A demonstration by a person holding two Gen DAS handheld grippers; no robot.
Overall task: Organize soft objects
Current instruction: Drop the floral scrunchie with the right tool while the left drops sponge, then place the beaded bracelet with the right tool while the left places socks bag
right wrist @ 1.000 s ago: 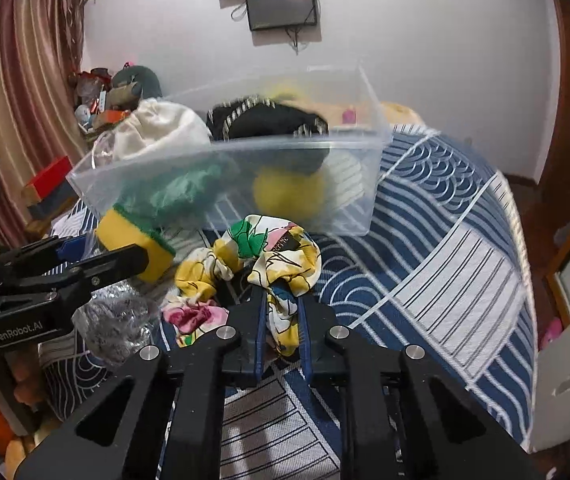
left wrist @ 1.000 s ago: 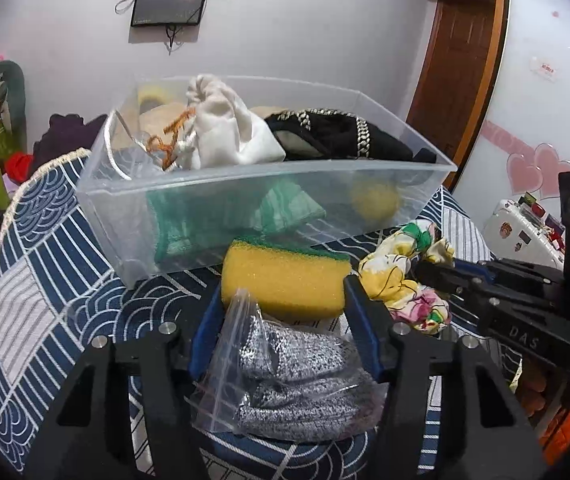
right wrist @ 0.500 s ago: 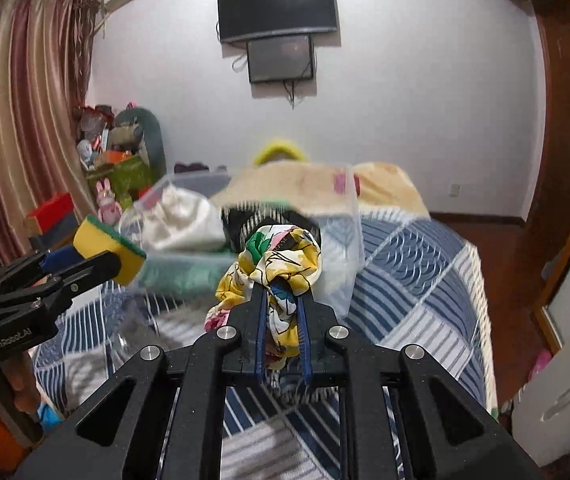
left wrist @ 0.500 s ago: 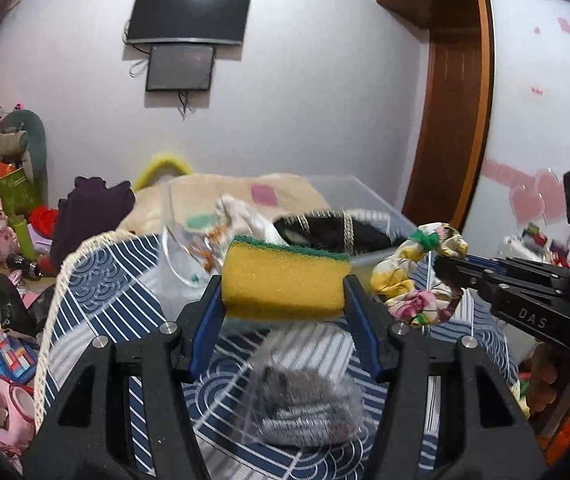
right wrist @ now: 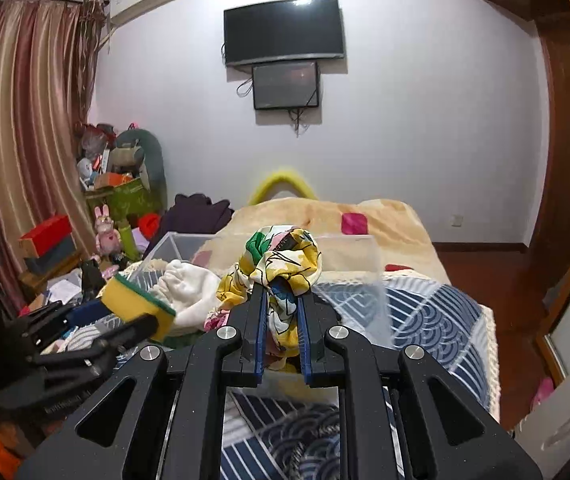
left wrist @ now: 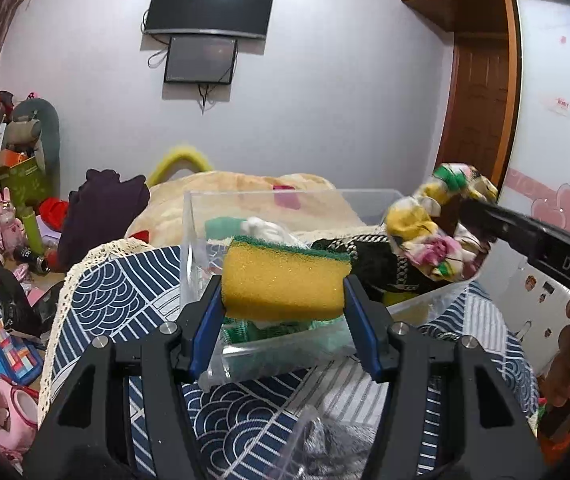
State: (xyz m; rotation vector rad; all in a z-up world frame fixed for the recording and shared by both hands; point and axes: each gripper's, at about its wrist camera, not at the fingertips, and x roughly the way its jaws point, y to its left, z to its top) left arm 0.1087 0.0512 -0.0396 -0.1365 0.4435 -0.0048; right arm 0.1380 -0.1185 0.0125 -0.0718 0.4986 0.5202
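My left gripper (left wrist: pixel 284 286) is shut on a yellow sponge (left wrist: pixel 283 280) with a green top and holds it over the near edge of a clear plastic bin (left wrist: pixel 269 350). My right gripper (right wrist: pixel 281 292) is shut on a floral cloth scrunchie (right wrist: pixel 281 258) and holds it above the bin (right wrist: pixel 349 250). The scrunchie (left wrist: pixel 433 236) also shows at the right of the left wrist view, over the bin. The bin holds a white cloth (right wrist: pixel 189 292), a black item (left wrist: pixel 377 260) and green fabric (left wrist: pixel 257 330). The sponge (right wrist: pixel 137 300) shows at the left of the right wrist view.
The bin stands on a blue-and-white patterned cover (left wrist: pixel 125 284). A plastic bag with grey fabric (left wrist: pixel 333 448) lies on the cover below my left gripper. A beige blanket (right wrist: pixel 325 216) lies behind the bin. Clutter and toys (left wrist: pixel 9 216) fill the left side.
Both grippers have lifted their loads off the cover and risen above the bin. The scrunchie now hangs over the bin's right side and the sponge over its near edge.
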